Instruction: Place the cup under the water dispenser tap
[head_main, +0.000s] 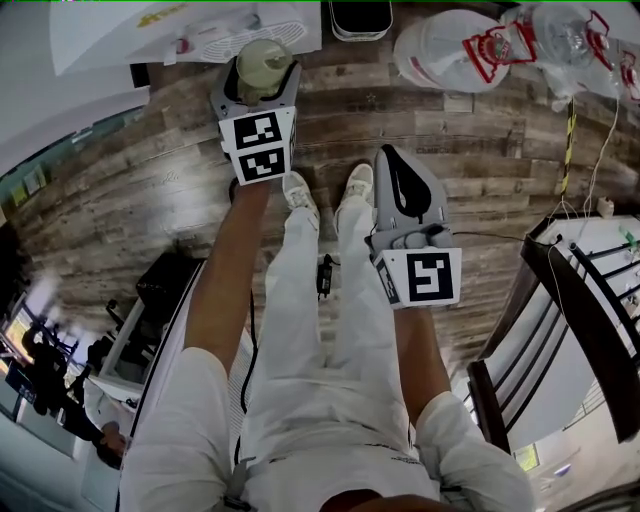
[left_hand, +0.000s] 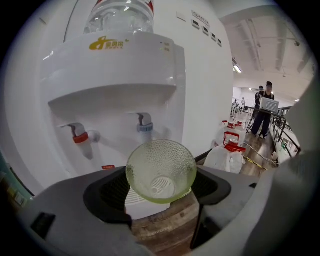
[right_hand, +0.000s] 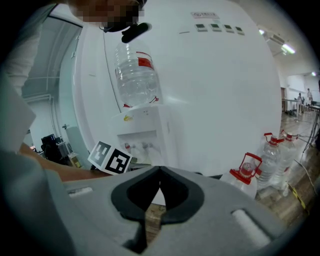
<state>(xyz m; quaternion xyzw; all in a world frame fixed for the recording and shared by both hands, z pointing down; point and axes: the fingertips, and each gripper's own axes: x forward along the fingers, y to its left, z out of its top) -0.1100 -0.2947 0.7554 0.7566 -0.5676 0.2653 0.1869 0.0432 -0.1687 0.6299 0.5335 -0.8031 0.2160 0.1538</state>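
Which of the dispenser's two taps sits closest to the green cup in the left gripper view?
The blue tap, the right one: it shows just above the rim of the cup; the red tap stands far left.

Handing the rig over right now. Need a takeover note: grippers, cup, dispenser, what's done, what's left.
Left gripper: shut on the green cup.
Right gripper: shut, empty, held beside the left.
Water dispenser: straight ahead, with a red tap and a blue tap.
Done: the cup is gripped and faces the dispenser.
Left: the cup is not yet under a tap. Set it there and release it.
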